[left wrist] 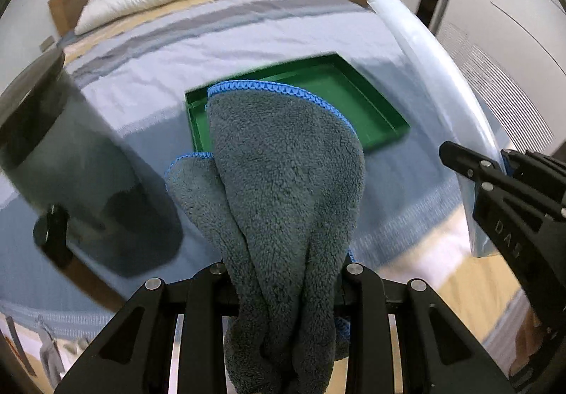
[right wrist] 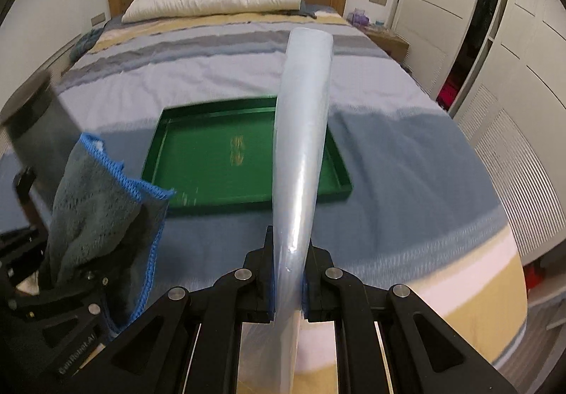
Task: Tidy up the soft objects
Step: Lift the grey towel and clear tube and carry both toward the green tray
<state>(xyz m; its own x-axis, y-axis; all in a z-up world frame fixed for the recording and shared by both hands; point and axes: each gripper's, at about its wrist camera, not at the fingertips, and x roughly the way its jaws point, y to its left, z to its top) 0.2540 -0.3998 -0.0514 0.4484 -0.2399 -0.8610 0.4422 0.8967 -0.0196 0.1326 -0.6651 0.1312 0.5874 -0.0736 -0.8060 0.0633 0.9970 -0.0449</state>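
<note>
A grey towel point(left wrist: 283, 188) edged in blue is pinched in the left gripper point(left wrist: 283, 273), bunched above the green tray point(right wrist: 198, 160) on the bed point(right wrist: 389, 153). A clear plastic bag point(right wrist: 300, 132) is clamped flat between the pressed-together fingers of the right gripper point(right wrist: 288, 273), standing up over the tray's right side.

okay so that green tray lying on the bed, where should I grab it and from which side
Take the green tray by its raised near rim, coming from above at the foot of the bed. It lies flat, so one of the fingers goes inside the thin upright wall, one outside. That rim faces you.
</note>
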